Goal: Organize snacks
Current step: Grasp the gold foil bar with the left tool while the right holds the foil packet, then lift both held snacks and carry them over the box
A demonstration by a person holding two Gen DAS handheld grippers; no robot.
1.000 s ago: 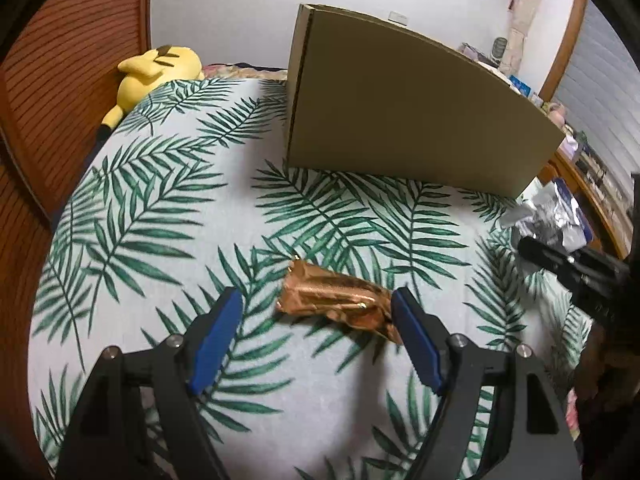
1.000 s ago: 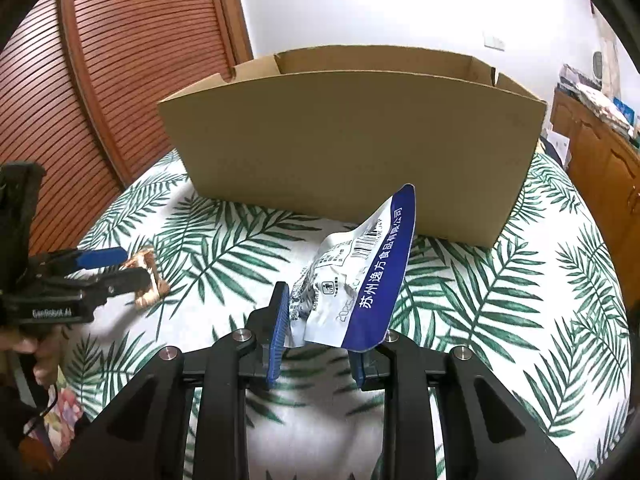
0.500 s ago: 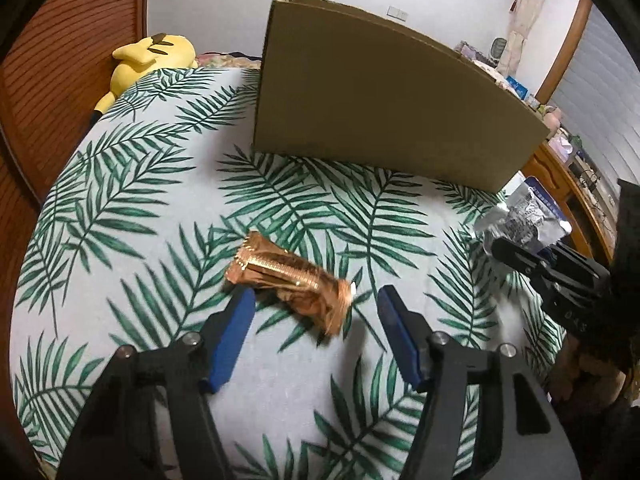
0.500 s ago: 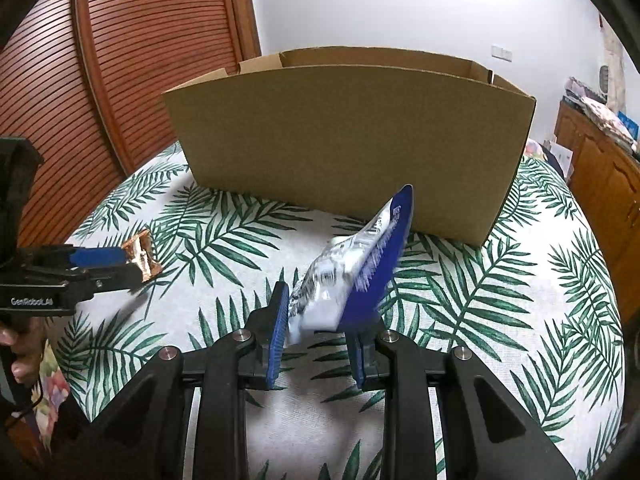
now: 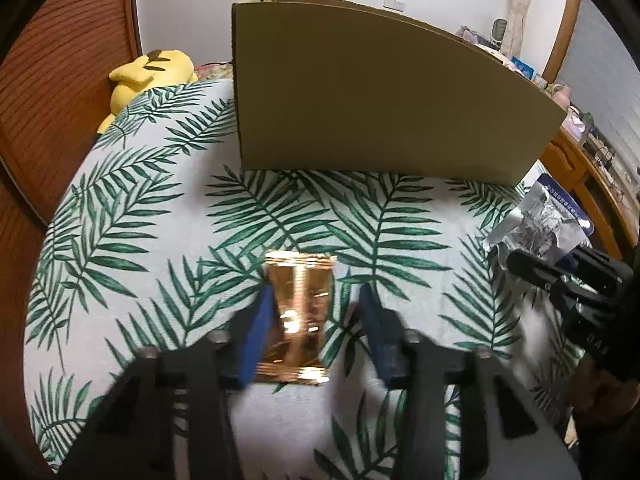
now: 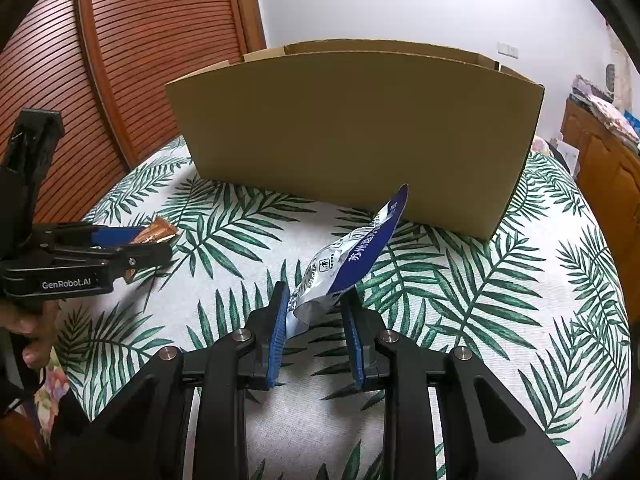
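Palm-leaf print cloth (image 5: 168, 240) covers the surface, w/ a red-brown slatted wall (image 6: 132, 64) at the left.

Left gripper (image 5: 316, 320): blue pads have a copper foil snack bar (image 5: 298, 316) between them. Left pad touches the wrapper edge; a gap shows at the right pad in this blurred view. Side-on from the right wrist cam the gripper (image 6: 160, 246) looks pinched on the bar (image 6: 154, 234), so fingers are together on it. Bar sits near-centre of the cloth, long axis running near to far. A hand (image 6: 32, 336) holds the gripper's handle.

Right gripper (image 6: 316, 312): fingers clamped on the lower end of a silver-and-blue snack pouch (image 6: 352, 256), which sticks up, tilted to the right. Pouch (image 5: 540, 224) is at the right of the cloth.

Beyond both: open cardboard box (image 6: 356, 136) stands at the far side, well apart from the bar. Yellow plush toy (image 5: 144, 76) lies far left, past the box's left corner. Wooden cabinet (image 6: 604, 168) w/ clutter at the right.
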